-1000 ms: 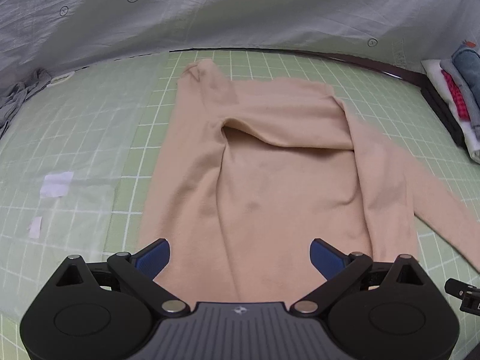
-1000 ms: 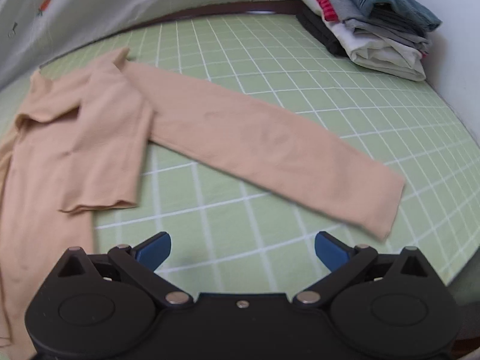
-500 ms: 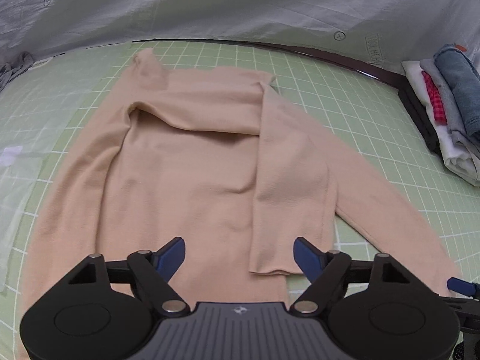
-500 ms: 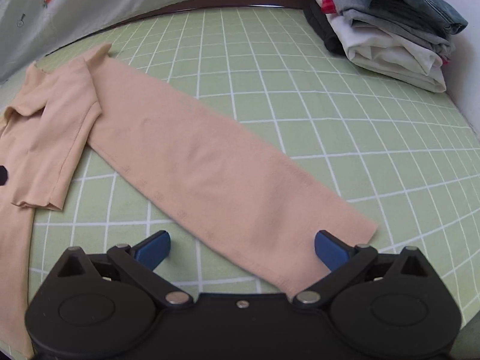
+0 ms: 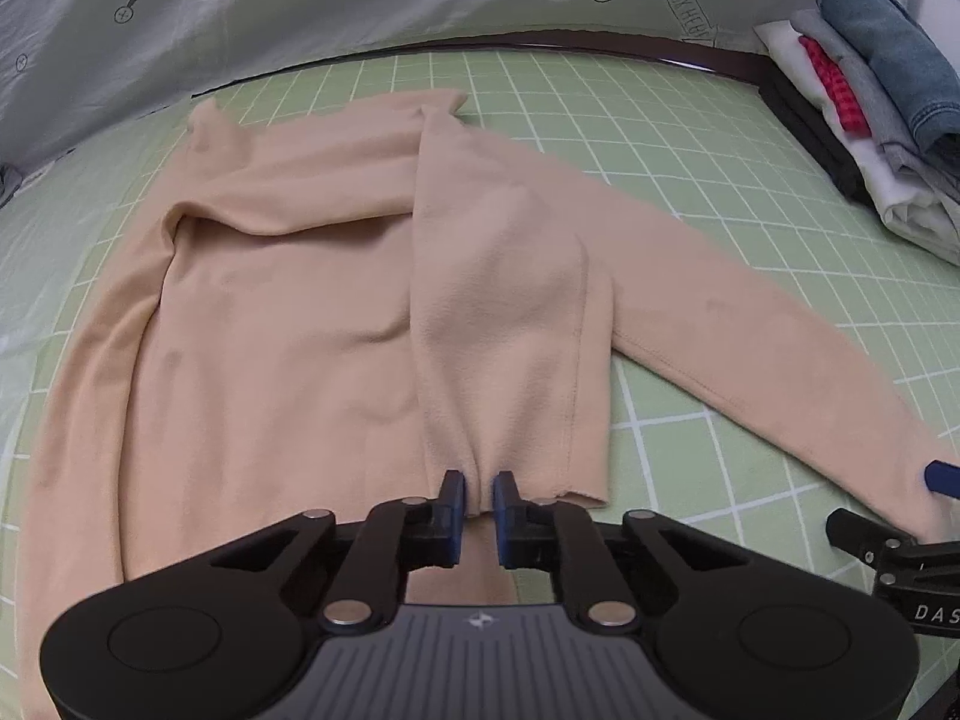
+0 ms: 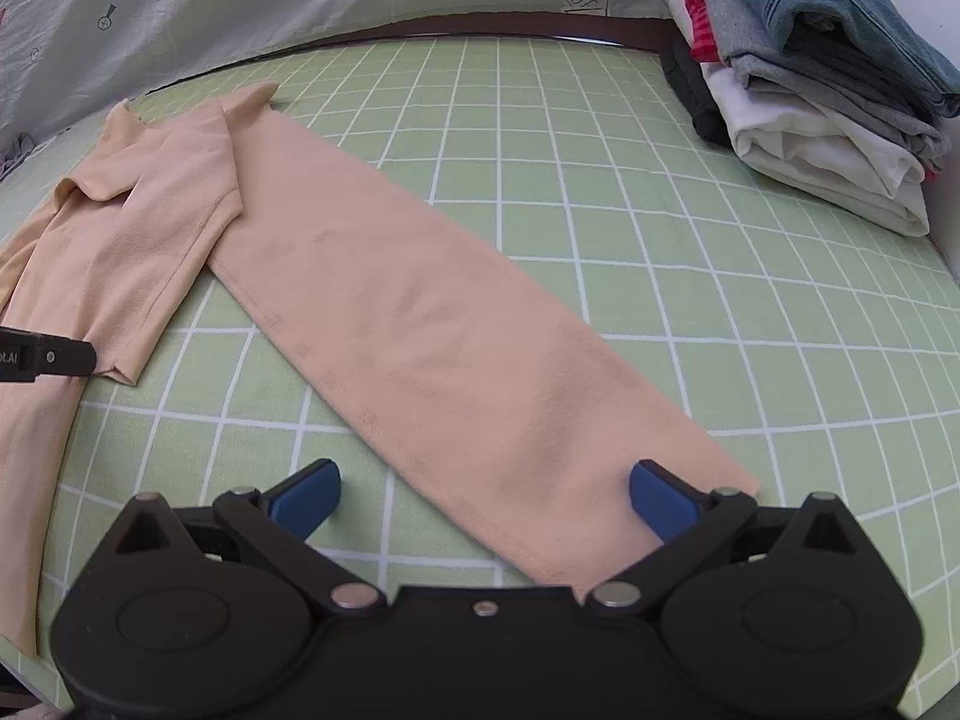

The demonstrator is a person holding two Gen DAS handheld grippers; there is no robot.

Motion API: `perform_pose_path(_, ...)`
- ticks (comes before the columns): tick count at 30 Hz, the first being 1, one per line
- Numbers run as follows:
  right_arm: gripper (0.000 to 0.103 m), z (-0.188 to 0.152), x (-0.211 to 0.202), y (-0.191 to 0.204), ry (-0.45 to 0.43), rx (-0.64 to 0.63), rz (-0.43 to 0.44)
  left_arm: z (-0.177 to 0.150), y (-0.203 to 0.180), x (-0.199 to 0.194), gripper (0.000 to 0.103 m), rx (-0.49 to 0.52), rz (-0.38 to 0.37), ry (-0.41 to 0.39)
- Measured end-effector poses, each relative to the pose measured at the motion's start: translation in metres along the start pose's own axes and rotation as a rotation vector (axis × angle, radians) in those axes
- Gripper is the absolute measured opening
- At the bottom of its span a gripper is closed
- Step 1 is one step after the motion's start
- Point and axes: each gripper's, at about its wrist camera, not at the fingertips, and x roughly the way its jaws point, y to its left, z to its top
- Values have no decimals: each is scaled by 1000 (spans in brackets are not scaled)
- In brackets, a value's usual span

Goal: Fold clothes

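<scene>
A peach long-sleeved sweater (image 5: 270,330) lies flat on the green grid mat (image 5: 690,156). One side panel (image 5: 504,312) is folded over its body. My left gripper (image 5: 478,495) sits at that panel's lower hem, its jaws closing with the blue pads pinching a ridge of the cloth. The other sleeve (image 6: 420,312) stretches out to the right across the mat. My right gripper (image 6: 486,495) stands open over the sleeve's cuff end, one finger on each side and the pads apart from the cloth. The tip of the left gripper (image 6: 48,357) shows at the left edge of the right wrist view.
A stack of folded clothes (image 6: 810,120) with jeans on top stands at the far right corner of the mat. A grey printed sheet (image 5: 360,0) hangs behind the mat. A dark table edge (image 6: 510,24) runs along the back.
My left gripper slid right to the folded panel's hem and went from wide open to shut on it. My right gripper moved along the sleeve to the cuff and stayed open.
</scene>
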Motion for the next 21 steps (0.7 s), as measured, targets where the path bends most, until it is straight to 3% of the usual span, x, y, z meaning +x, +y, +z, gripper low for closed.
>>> perform_pose_path(7, 103, -2, 0, 0, -12, 1, 0, 1, 6, -15, 6, -24, -13, -37)
perform_pose_path(21, 103, -1, -1, 9, 5, 81, -73, -21, 59, -59, 6, -198, -75, -96)
